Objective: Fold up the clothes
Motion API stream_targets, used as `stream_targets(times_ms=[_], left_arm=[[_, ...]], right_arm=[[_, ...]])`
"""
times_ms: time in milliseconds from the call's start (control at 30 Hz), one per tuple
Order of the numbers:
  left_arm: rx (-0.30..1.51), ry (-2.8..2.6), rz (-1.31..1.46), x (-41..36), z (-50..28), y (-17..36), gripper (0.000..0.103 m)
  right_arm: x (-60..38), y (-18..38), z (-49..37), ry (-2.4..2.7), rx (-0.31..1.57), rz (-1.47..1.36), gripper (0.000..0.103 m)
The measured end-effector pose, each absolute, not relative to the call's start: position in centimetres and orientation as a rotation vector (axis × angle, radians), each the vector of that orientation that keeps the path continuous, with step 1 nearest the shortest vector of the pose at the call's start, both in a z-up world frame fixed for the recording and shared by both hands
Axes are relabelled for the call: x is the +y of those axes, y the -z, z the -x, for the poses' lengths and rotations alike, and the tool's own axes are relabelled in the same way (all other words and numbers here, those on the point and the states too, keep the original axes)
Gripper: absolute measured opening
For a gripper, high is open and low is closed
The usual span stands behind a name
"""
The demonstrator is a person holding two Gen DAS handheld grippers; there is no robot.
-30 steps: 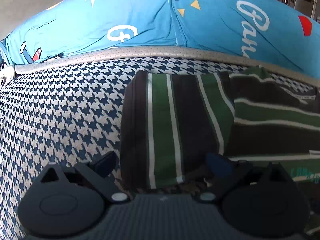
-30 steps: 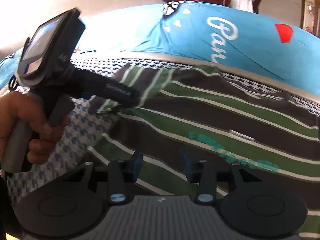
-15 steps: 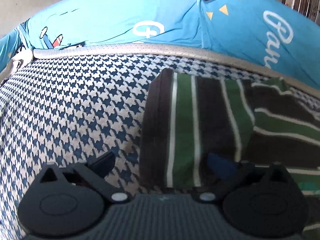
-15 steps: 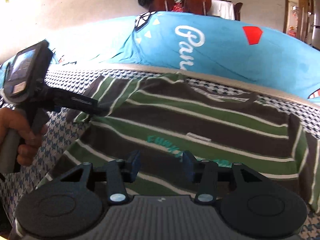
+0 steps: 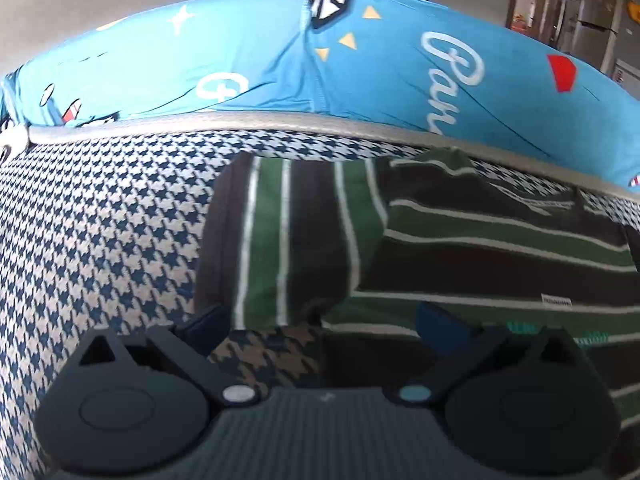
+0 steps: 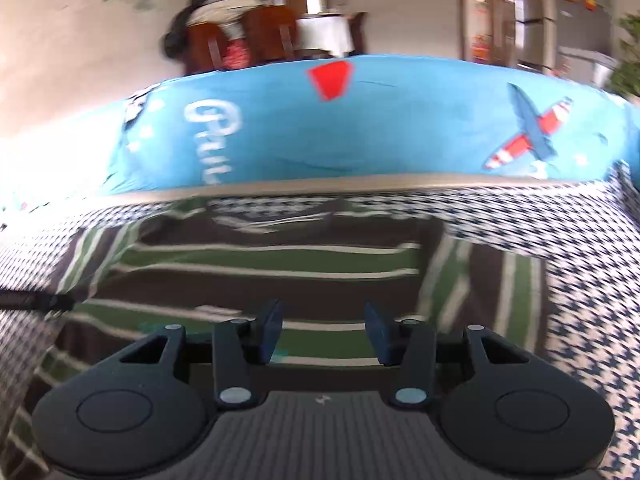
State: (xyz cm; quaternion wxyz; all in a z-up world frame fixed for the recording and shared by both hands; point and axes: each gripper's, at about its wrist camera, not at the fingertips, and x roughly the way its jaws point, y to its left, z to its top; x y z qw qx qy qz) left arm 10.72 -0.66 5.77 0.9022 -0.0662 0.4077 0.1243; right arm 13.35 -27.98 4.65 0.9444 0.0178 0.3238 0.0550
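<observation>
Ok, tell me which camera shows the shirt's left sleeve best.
The left wrist view. The left sleeve of the striped shirt lies sharp and whole there, spread flat on the houndstooth cover. In the right wrist view that sleeve sits small and blurred at the left edge.

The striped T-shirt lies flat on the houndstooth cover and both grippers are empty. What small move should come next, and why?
Probably the left gripper should lower onto the left sleeve and close on it. The striped T-shirt lies spread flat with both sleeves out, nothing folded yet. That sleeve lies just ahead of its open jaws. The right gripper is open and empty too.
</observation>
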Motion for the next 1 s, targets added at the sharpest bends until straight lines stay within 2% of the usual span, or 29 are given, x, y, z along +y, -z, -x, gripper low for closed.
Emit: stream_targets(times_ms=[533,900,967,1000], left_arm=[[0.868,-0.208,0.108,-2.0,-11.7,-4.3,0.103],[0.892,-0.198,0.101,-2.2,-12.4,-3.6,0.103],[0.894,-0.195,0.1,-2.2,-12.5,-3.5,0.103],[0.895,-0.195,0.1,-2.2,-12.5,-3.4,0.103]], right_arm=[[-38.0,-3.2,-16.5,0.185,0.658,-0.156,0.046],[-40.5,-1.3,-19.1,0.242,0.66,-0.142,0.046],[-40.6,-1.0,-19.5,0.245,0.656,-0.145,0.044],[-40.7,-0.9,-19.7,0.247,0.654,-0.146,0.037]])
